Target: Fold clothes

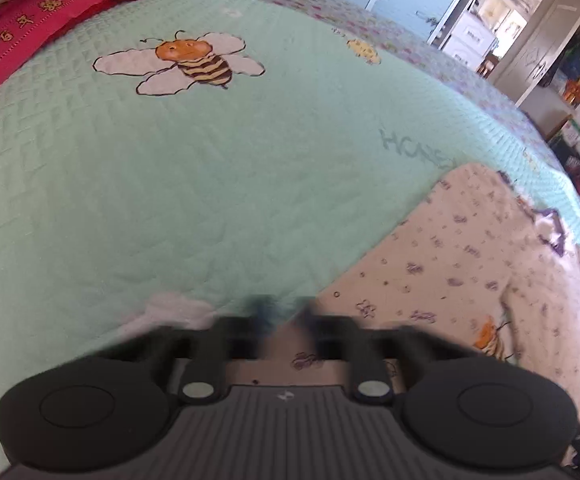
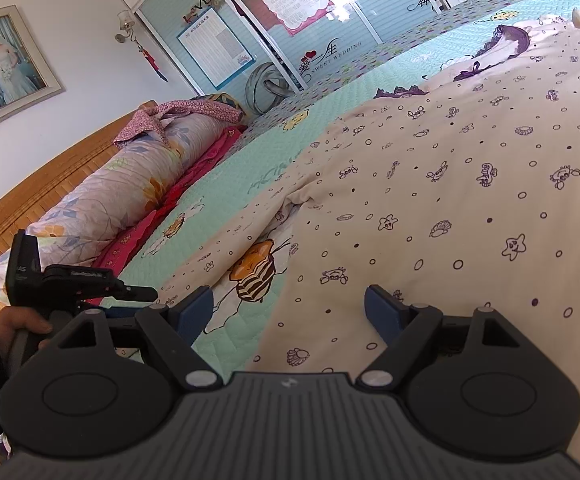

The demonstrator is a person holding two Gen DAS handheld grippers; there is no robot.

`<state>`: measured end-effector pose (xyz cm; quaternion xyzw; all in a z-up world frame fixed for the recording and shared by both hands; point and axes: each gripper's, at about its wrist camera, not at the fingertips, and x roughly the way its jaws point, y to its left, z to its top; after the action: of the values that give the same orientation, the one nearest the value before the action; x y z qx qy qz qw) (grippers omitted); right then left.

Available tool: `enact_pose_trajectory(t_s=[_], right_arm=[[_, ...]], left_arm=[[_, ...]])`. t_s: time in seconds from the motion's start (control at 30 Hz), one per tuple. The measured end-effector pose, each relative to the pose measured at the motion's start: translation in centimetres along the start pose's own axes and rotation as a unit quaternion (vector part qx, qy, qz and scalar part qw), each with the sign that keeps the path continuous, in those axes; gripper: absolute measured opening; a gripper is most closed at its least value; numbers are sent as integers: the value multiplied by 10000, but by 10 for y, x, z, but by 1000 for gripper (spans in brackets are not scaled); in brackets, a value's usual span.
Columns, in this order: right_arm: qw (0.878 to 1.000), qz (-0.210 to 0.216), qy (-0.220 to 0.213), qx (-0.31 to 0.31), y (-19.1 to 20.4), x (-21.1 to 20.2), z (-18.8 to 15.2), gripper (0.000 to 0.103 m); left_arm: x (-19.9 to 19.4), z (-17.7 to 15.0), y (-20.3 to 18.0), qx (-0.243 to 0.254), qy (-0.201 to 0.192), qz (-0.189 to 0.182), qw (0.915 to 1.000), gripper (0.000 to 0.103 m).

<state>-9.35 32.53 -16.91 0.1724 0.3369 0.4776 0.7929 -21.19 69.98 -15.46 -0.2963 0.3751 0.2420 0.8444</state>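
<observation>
left tool [image 1: 283,314] shut | right tool [image 2: 288,310] open | wardrobe [image 2: 330,50] "sweet wedding"

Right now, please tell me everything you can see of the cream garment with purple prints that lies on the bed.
The cream garment looks like soft, thin fabric, printed with small purple sea creatures, rings and dots. Purple lace trim edges its far end. It lies spread, mostly flat, with a fold along its left edge, on the mint green bedspread, partly covering a bee picture. The open right gripper hovers at its near edge, with no pad seen pressing the cloth.
</observation>
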Motion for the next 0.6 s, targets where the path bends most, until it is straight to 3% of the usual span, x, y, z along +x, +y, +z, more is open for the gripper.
enact_pose_trajectory(t_s=[0.13,0.23,0.27,0.33,0.37,0.43,0.47,0.53,0.6], right_arm=[[10000,30,-19,29,-1,0,0,84],[10000,29,-16,30,0,0,0,84],[10000,27,-15,28,0,0,0,84],[10000,25,-14,27,0,0,0,84],[10000,25,-15,27,0,0,0,84],[10000,24,-14,25,0,0,0,84],[10000,22,-13,24,0,0,0,84],[10000,20,-13,22,0,0,0,84],[10000,18,-12,19,0,0,0,84]], left_arm=[[-7,0,-4,238,-133,-16,9996,0],[-13,5,2,-2,-144,-216,9997,0],[-12,6,6,-116,-31,-501,9987,1],[-8,9,9,-203,222,-973,9948,12],[-5,9,6,-110,372,-1000,9942,27],[-2,7,-5,157,418,-895,9950,37],[0,7,-10,296,397,-797,9956,36],[3,8,-22,605,316,-475,9965,5],[7,11,-28,849,263,-330,9955,0]])
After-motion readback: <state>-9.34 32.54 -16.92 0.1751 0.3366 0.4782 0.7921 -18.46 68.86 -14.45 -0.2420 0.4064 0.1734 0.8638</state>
